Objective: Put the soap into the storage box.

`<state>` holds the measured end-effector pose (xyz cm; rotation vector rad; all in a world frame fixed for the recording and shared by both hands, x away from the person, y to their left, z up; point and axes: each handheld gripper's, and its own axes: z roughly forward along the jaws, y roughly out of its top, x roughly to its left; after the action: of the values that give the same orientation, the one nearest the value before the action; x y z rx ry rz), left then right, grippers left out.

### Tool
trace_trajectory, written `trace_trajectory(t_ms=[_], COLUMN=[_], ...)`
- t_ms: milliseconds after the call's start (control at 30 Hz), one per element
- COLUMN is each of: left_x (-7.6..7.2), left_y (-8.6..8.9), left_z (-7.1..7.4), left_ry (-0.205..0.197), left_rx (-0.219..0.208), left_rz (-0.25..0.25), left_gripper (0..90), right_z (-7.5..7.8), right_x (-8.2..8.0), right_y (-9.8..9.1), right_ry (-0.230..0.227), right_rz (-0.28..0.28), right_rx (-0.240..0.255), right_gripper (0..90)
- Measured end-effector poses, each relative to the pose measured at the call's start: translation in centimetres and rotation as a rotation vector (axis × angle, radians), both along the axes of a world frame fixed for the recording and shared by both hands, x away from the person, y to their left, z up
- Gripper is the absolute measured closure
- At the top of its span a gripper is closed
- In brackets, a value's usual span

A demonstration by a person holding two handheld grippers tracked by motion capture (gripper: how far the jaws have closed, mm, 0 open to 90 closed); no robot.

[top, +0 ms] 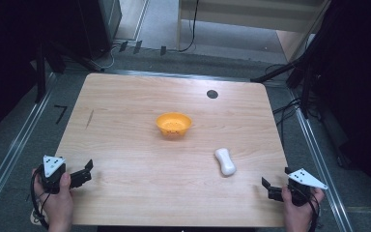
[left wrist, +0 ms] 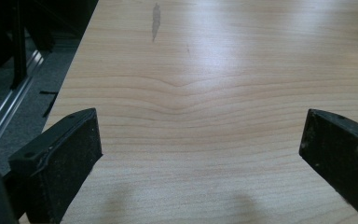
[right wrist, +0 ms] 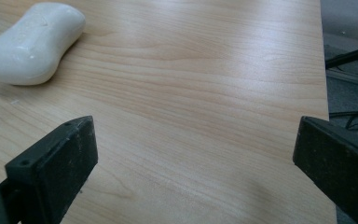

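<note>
Orange catches the eye first: a small orange bowl (top: 173, 123) sits upright near the middle of the pale wooden table (top: 140, 183), a little toward the far side. Nearer and to the right lies a white bar of soap (top: 225, 161), flat on the wood and well apart from the bowl. Down at the near left corner, the left gripper (top: 88, 170) hovers over the table edge in the person's left hand (top: 58, 198), jaws spread wide and empty; in the left gripper view bare wood grain shows between them. Over at the near right corner, the right gripper (top: 274, 184) is held in the right hand (top: 297, 210), jaws also gaping, gripping nothing. In the right gripper view the soap (right wrist: 31, 43) lies ahead and to the left, clear of the jaws. A dark round spot (top: 212, 94) marks the far side of the table.
</note>
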<state>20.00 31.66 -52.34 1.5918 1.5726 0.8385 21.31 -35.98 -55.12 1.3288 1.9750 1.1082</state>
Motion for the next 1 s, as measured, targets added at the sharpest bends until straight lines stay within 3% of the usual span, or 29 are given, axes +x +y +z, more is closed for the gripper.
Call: trace_trajectory(t_ms=[133,367,533,700,900,1000], left_x=[0.0,0.4,0.5,0.6,0.6,0.5], left_y=[0.1,-0.6,-0.5,-0.5,-0.7,-0.8], left_z=[0.0,0.0,0.0,0.0,0.0,0.0], left_ry=[0.005,0.020,0.012,0.023,0.018,0.019], left_rx=[-0.012,0.056,0.052,0.052,0.066,0.072], left_rz=[-0.009,-0.018,0.011,-0.016,-0.016,-0.016], left_gripper=[0.0,0.0,0.0,0.0,0.0,0.0], right_z=[0.0,0.0,0.1,0.8,1.6,1.8], right_x=[0.0,0.2,0.4,0.7,1.3,1.7], right_y=[0.2,-0.3,0.4,1.1,1.6,1.8], right_ry=[0.003,0.020,0.074,0.111,0.142,0.166], right_rz=[0.000,-0.016,0.010,0.020,0.027,0.022], right_rx=[-0.017,0.023,-0.018,-0.064,-0.097,-0.088], right_gripper=[0.5,0.4,0.4,0.4,0.4,0.4])
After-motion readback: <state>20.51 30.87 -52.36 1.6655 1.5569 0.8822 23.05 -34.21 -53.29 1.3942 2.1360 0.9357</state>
